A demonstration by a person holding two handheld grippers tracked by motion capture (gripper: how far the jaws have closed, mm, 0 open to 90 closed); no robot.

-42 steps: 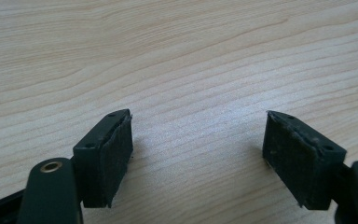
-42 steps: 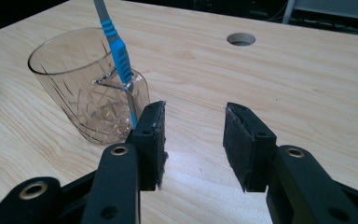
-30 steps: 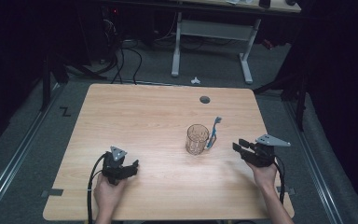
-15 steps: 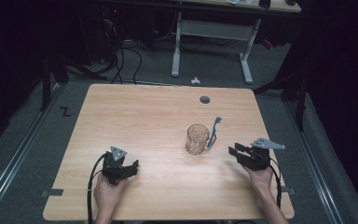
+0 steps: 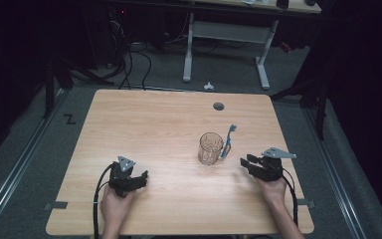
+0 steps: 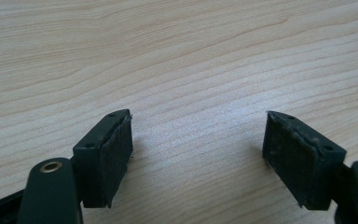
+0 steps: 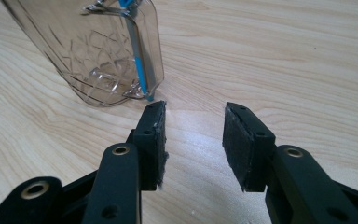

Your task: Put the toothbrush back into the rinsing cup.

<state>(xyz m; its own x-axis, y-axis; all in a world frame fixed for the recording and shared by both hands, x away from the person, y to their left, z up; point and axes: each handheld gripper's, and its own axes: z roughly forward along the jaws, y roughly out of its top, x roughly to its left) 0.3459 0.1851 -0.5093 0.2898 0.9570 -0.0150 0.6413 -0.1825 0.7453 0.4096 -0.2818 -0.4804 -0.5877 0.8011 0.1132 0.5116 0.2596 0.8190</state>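
We see a clear glass (image 5: 211, 148) standing upright on the wooden table (image 5: 149, 124), right of the table's middle, with a blue toothbrush (image 5: 227, 141) leaning in it so that the brush head sticks up over the rim toward the far right. The right gripper (image 5: 247, 163) sits just to the right of the glass in the high view, near it but apart, with its jaws pointing toward it and bare wood between the two. In the right gripper view the right gripper (image 7: 193, 140) has its jaws partly spread with nothing between them; the glass (image 7: 98, 51) lies ahead and to the left of the left jaw, tilted in that picture, and the toothbrush handle (image 7: 137, 60) shows through its wall down to the base. We cannot tell whether that jaw's tip touches the glass. The left gripper (image 5: 140, 178) rests low over the near left part of the table, well apart from the glass. In its own view the left gripper (image 6: 198, 154) has its jaws spread wide over bare wood, holding nothing.
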